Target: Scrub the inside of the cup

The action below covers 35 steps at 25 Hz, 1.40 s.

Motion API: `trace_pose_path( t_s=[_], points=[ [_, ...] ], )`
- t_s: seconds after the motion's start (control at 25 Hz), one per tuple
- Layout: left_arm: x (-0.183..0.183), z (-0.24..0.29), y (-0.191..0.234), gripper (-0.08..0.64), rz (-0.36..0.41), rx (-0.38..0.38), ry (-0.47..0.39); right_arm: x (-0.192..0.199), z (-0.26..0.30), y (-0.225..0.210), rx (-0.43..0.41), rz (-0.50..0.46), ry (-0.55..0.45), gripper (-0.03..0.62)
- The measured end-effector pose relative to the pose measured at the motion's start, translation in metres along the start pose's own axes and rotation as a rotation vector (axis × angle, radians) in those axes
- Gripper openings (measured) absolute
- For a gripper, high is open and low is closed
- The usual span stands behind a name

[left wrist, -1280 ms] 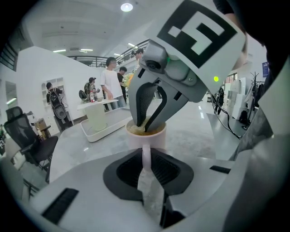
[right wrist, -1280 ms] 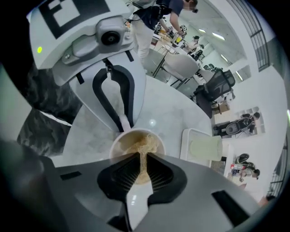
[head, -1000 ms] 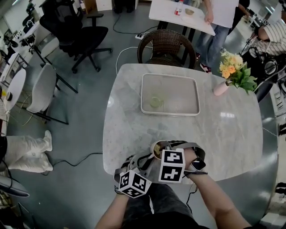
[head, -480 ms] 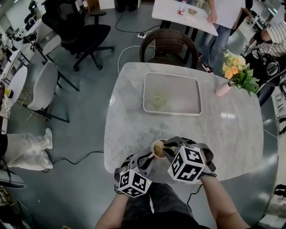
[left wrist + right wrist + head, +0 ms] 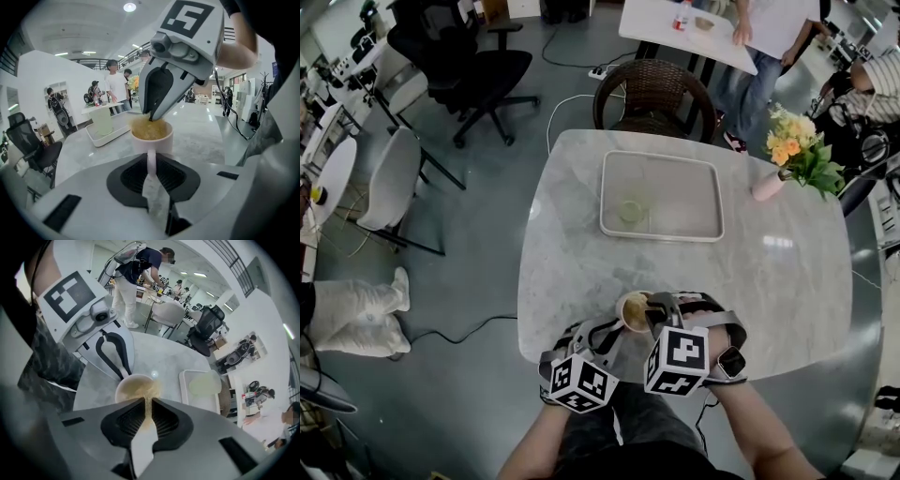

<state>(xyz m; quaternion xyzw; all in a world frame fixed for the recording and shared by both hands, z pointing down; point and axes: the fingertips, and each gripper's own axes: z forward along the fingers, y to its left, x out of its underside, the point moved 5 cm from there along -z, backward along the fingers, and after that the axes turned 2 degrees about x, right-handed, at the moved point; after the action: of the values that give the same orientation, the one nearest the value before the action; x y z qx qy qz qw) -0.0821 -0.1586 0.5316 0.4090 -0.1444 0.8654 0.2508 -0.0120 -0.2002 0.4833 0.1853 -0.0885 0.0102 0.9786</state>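
Observation:
A pale cup point(image 5: 632, 310) stands near the front edge of the marble table point(image 5: 787, 281). My left gripper point(image 5: 615, 329) is shut on the cup's handle point(image 5: 151, 158), reaching in from the front left. My right gripper point(image 5: 655, 308) points steeply down over the cup's right rim and is shut on a yellow-brown scrubbing pad point(image 5: 149, 391). The pad sits inside the cup point(image 5: 132, 386), against its wall. In the left gripper view the pad point(image 5: 150, 129) fills the cup's mouth below the right gripper point(image 5: 153, 114). The bottom of the cup is hidden.
A white tray point(image 5: 662, 233) lies at the table's middle back with a small pale green cup point(image 5: 629, 211) in it. A pink vase of flowers point(image 5: 766, 183) stands at the right. A wicker chair point(image 5: 653, 92) is behind the table; people stand farther back.
The right gripper has tilted and shifted over the cup, its marker cube swinging right and then back towards me, with the pad still inside. The left gripper and the cup stayed put.

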Motion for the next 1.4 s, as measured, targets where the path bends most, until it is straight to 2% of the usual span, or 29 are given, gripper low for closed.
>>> trace_pose_path(
  t_s=[0.08, 0.4, 0.6, 0.72, 0.88, 1.08, 1.24, 1.4],
  points=[
    [0.001, -0.001, 0.0, 0.06, -0.006, 0.002, 0.0, -0.002, 0.005, 0.007, -0.058, 0.028, -0.015, 0.054],
    [0.001, 0.0, 0.001, 0.06, -0.01, -0.004, -0.005, -0.008, 0.026, 0.017, -0.19, 0.048, -0.007, 0.054],
    [0.001, 0.0, -0.001, 0.06, -0.007, -0.01, -0.001, -0.009, 0.017, 0.016, -0.375, 0.226, -0.123, 0.052],
    [0.002, 0.0, -0.002, 0.06, 0.0, -0.009, 0.002, -0.008, 0.009, 0.016, -0.424, 0.302, -0.183, 0.052],
    [0.002, 0.0, -0.001, 0.06, 0.002, -0.014, 0.006, -0.007, -0.005, 0.012, -0.439, 0.378, -0.256, 0.052],
    [0.002, -0.001, -0.002, 0.06, 0.007, -0.013, 0.012, -0.002, -0.02, 0.008, -0.442, 0.348, -0.284, 0.052],
    [0.001, -0.001, -0.004, 0.06, 0.021, -0.004, 0.012, 0.003, -0.022, 0.003, -0.394, 0.285, -0.196, 0.052],
    [0.001, -0.002, -0.007, 0.06, 0.018, 0.005, 0.009, 0.012, -0.016, -0.007, -0.236, 0.155, -0.034, 0.052]
  ],
)
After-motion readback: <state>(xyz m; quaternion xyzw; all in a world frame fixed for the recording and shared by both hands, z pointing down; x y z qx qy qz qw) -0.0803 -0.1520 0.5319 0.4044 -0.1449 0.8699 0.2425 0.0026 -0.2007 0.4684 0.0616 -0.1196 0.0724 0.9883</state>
